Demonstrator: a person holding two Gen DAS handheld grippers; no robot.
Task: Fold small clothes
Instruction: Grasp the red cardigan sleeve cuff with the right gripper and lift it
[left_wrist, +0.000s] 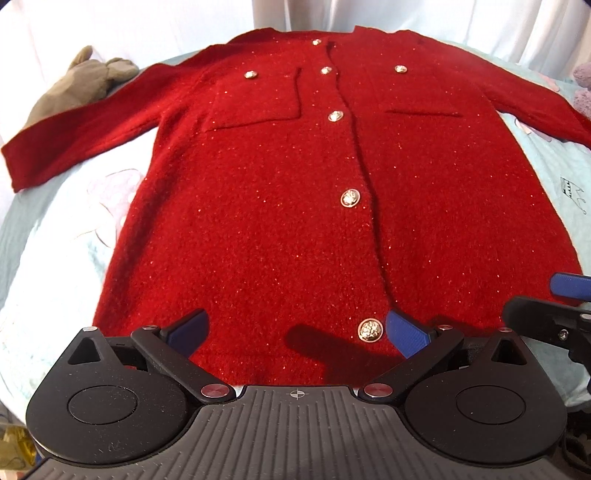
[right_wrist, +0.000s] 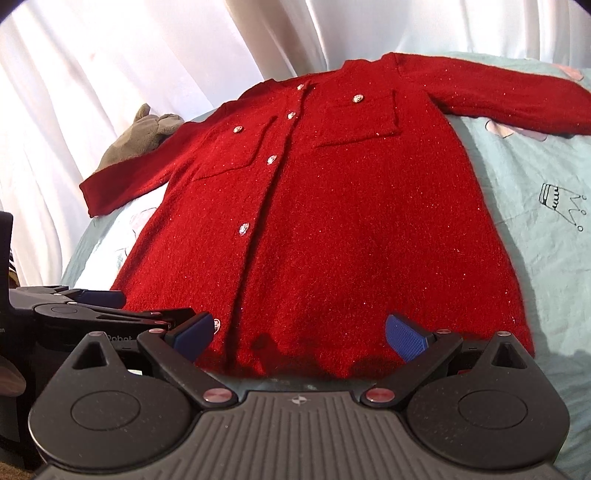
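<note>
A red sparkly knit cardigan (left_wrist: 280, 192) with gold buttons and two chest pockets lies flat, face up, sleeves spread out, on a pale blue sheet (left_wrist: 55, 280). It also shows in the right wrist view (right_wrist: 332, 229). My left gripper (left_wrist: 295, 332) is open, its blue pads over the hem near the bottom button (left_wrist: 368, 329). My right gripper (right_wrist: 301, 336) is open over the hem further right. The right gripper also shows at the right edge of the left wrist view (left_wrist: 565, 291). The left gripper shows at the left of the right wrist view (right_wrist: 92, 299).
A grey plush toy (left_wrist: 81, 81) lies by the left sleeve, seen also in the right wrist view (right_wrist: 140, 136). White curtains (right_wrist: 110, 74) hang behind. The sheet has a crown drawing (right_wrist: 554, 203) right of the cardigan. A purple fuzzy thing (left_wrist: 583, 88) sits at far right.
</note>
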